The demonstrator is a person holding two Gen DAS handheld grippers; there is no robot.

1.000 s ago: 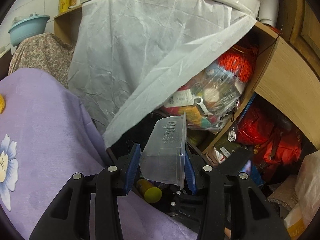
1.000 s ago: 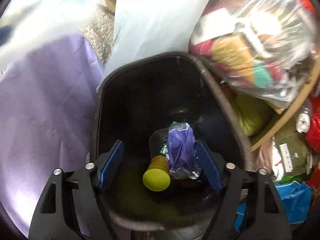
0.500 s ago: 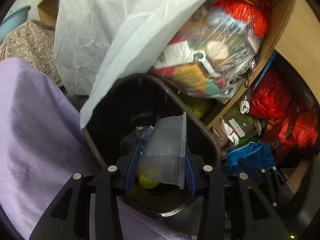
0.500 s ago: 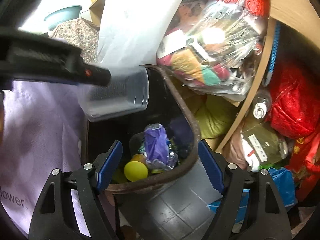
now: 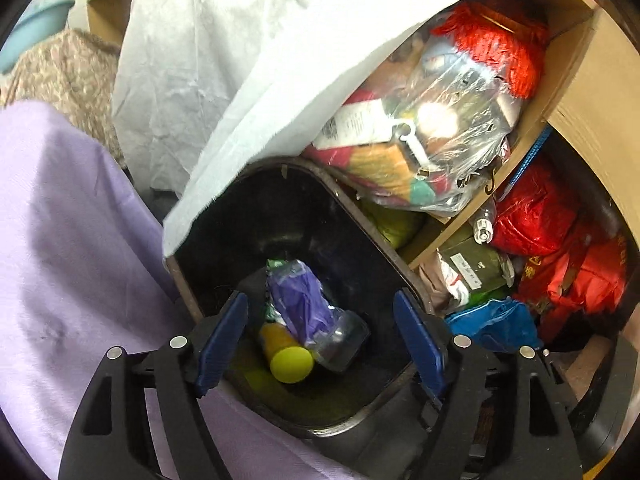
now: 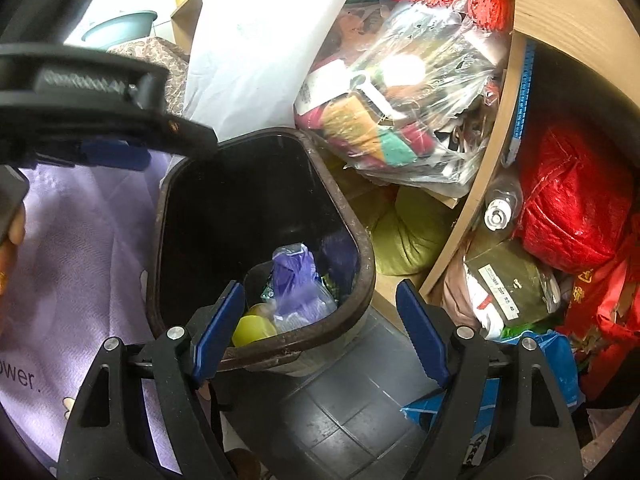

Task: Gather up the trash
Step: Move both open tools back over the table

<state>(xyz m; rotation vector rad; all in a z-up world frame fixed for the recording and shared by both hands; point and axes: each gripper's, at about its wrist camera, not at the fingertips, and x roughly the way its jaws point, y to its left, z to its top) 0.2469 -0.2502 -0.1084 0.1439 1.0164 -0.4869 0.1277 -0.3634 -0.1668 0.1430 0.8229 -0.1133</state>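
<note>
While the left hand-held gripper (image 5: pixel 320 336) hung spread and empty over one dark trash bin (image 5: pixel 288 208), three pieces of trash lay at its bottom: a purple wrapper (image 5: pixel 298 304), a clear plastic container (image 5: pixel 344 336) and a yellow-capped bottle (image 5: pixel 289 362). One white sheet (image 5: pixel 248 64) draped over the bin's far rim. From the right wrist, the right hand-held gripper (image 6: pixel 320 330) was likewise spread and empty near the bin's front rim, with the purple wrapper (image 6: pixel 294 280) and yellow cap (image 6: pixel 253 330) visible inside.
</note>
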